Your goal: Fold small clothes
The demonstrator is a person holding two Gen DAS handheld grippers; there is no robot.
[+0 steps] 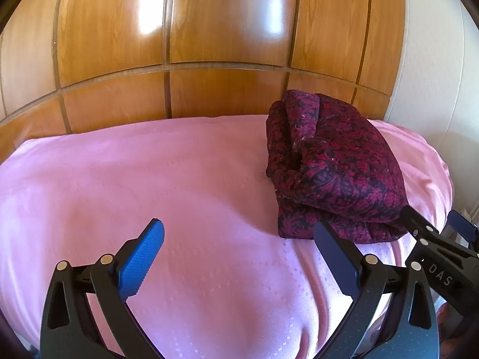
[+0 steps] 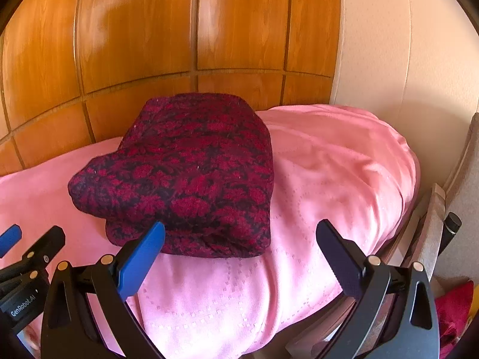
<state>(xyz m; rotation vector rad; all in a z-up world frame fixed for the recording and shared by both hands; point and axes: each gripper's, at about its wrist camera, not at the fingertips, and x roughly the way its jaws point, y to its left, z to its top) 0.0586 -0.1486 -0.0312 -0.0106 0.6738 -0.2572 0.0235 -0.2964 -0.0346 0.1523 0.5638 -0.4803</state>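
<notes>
pink bedspread (image 1: 149,179) bears folded garment (image 2: 191,173); both grippers gape, holding nothing.

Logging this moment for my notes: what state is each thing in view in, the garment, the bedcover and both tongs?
Patterned garment: folded into a thick bundle, lying on the bedcover, not gripped.
Pink bedcover: spread over the bed, some wrinkles near the front edge.
Left tongs: open, holding nothing, beside the garment.
Right tongs: open, holding nothing, at the garment's near edge.
</notes>
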